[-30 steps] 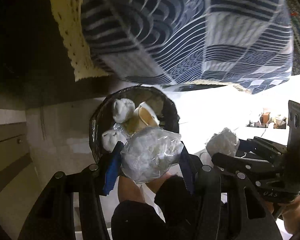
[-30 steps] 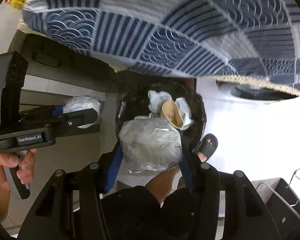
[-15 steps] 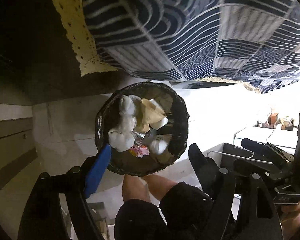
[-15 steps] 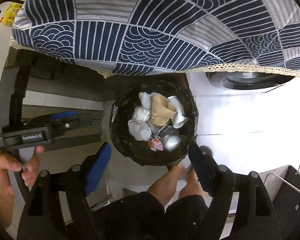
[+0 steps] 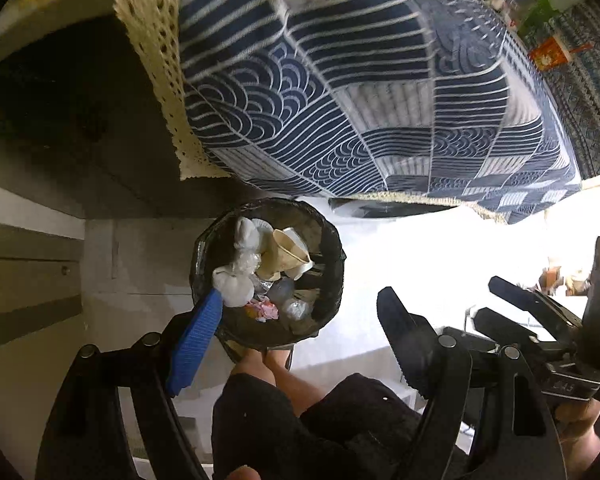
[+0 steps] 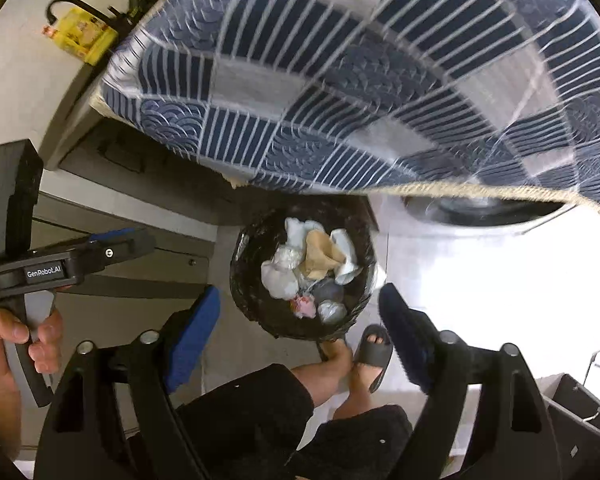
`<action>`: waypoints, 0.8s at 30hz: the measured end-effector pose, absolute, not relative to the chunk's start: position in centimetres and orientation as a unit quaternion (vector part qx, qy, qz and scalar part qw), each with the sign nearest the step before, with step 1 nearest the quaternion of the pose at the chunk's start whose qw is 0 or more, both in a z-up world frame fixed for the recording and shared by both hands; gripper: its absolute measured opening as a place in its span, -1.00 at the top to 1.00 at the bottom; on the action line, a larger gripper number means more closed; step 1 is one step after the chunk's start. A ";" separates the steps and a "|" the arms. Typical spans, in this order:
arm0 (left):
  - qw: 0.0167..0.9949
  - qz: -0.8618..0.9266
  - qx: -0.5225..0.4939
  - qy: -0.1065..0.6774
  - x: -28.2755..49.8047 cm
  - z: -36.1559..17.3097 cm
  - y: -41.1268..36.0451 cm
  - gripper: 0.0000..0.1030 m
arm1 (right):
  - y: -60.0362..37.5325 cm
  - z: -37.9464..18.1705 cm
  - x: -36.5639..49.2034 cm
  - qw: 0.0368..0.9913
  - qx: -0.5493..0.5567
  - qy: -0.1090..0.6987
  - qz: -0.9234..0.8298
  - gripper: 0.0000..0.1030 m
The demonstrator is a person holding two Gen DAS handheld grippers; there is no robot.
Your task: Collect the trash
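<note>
A black-lined trash bin (image 5: 332,248) stands on the floor below both grippers; it also shows in the right wrist view (image 6: 252,300). It holds crumpled white plastic wads (image 5: 236,288), a tan paper cup (image 5: 284,252) and a small pink wrapper (image 6: 305,305). My left gripper (image 5: 296,336) is open and empty above the bin's near rim. My right gripper (image 6: 300,328) is open and empty, also above the near rim. Each gripper appears in the other's view: the right one at the right edge (image 5: 512,304), the left one at the left edge (image 6: 120,242).
A table with a navy and grey patterned cloth (image 5: 360,92) overhangs the bin's far side. The person's legs and a black sandal (image 6: 374,354) are just below the bin. A yellow package (image 6: 80,38) lies at the table's far left. A round appliance (image 6: 480,212) sits right of the bin.
Both grippers opened and dropped their white plastic wads into the bin. They have since risen and tilted, showing more of the tablecloth.
</note>
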State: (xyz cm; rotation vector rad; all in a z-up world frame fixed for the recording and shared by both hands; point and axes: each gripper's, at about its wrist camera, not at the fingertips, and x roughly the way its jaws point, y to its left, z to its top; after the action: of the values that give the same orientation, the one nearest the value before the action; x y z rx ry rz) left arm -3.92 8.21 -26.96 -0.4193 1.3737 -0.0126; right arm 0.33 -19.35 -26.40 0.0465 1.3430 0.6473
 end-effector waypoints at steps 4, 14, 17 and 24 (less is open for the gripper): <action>0.771 -0.001 -0.190 0.608 -5.0 -23.9 7.1 -0.50 | -21.5 -23.4 -0.1 0.757 0.035 0.579 0.301 -0.73; 0.816 0.023 -0.164 0.553 -6.2 -16.0 5.5 -0.78 | -25.7 -13.8 -0.1 0.823 0.048 0.475 0.307 -0.91; 0.837 0.038 -0.150 0.525 -6.2 -13.0 5.3 -0.87 | -26.6 -10.6 -0.1 0.841 0.046 0.440 0.311 -0.91; 0.869 0.028 -0.132 0.477 -6.5 -6.5 3.9 -0.87 | -28.3 -6.0 0.7 0.862 0.042 0.402 0.307 -0.91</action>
State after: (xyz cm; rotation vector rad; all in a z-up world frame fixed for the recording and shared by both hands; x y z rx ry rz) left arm -6.53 3.89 -6.53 -0.2765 0.9972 0.0576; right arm 0.66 -28.27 -6.01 0.0887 0.8431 0.6447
